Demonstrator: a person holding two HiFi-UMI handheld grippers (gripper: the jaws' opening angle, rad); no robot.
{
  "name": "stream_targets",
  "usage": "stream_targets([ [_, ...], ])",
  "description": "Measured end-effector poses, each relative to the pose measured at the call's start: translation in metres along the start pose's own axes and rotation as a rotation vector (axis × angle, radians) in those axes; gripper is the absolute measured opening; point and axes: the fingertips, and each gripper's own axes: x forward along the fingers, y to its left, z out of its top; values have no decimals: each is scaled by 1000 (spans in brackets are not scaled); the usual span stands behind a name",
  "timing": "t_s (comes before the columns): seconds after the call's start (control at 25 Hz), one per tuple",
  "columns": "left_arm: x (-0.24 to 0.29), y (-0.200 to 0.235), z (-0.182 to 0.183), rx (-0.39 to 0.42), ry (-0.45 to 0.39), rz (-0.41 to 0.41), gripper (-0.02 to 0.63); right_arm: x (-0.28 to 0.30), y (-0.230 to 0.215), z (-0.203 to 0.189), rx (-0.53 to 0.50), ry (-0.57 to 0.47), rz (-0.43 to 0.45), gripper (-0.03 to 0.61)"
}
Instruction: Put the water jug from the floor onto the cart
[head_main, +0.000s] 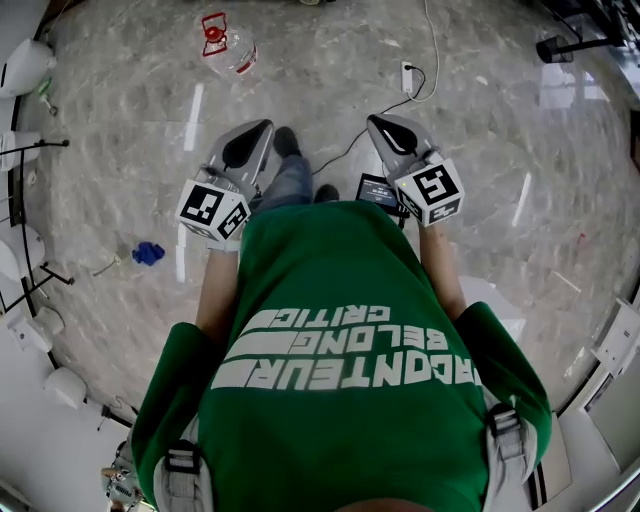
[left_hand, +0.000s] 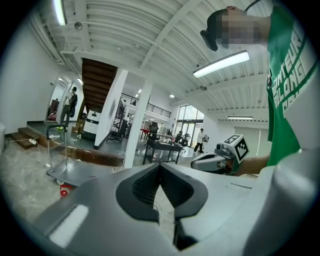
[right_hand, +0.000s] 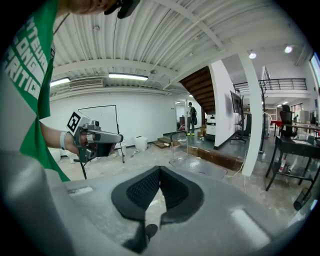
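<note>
The water jug (head_main: 228, 45), clear with a red cap and handle, stands on the marble floor ahead and a little to the left. In the left gripper view only its red top (left_hand: 65, 190) shows, past the gripper's body and beside the flat platform cart (left_hand: 70, 171). The cart (right_hand: 199, 167) with its upright handle also shows in the right gripper view. My left gripper (head_main: 264, 126) and right gripper (head_main: 374, 120) are held out in front of the person, well short of the jug. Both are shut with nothing between the jaws.
A power strip (head_main: 408, 77) with a black cable lies on the floor ahead right. A small blue object (head_main: 148, 253) lies to the left. White lamps and stands line the left edge. A raised step, a pillar (left_hand: 137, 125) and desks stand beyond the cart.
</note>
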Motion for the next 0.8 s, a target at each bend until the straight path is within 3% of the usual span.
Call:
stream_targets([
  [0.32, 50, 57, 23, -16, -41, -59, 15, 43, -41, 23, -15, 46, -60, -8],
  [0.8, 73, 164, 36, -84, -41, -80, 15, 161, -48, 78, -142, 104, -9, -8],
])
